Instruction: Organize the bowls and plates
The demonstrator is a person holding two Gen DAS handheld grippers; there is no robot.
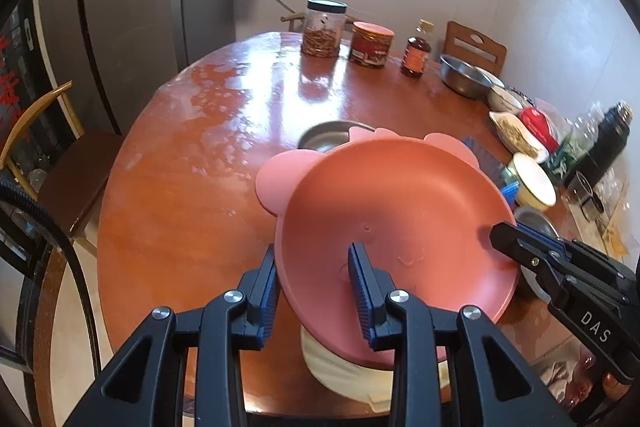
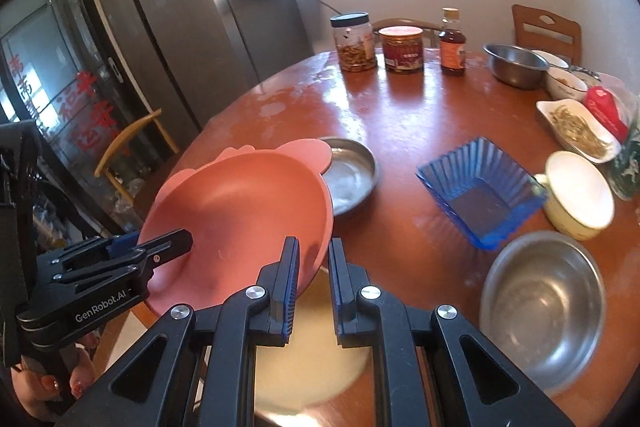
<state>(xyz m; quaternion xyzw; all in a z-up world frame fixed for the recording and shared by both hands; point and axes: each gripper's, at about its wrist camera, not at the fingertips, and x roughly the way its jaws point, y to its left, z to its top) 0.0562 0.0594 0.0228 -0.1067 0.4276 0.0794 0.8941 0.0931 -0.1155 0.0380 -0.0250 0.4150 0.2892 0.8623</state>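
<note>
Clearly both claws, left claw (image 1: pixel 314 291) and right claw (image 2: pixel 314 291), are pinching the pink plate's (image 1: pixel 396 211) rim; it is looking light, stiff, slick plastic.

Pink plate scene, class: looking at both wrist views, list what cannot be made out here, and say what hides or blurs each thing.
- Cream plate: both views, mostly hidden by the pink plate and the gripper fingers, and blurred.
- Shallow metal dish: left wrist view, near side covered by the pink plate.
- Large metal bowl: right wrist view, blurred.
- Jar contents: too small to identify.
</note>
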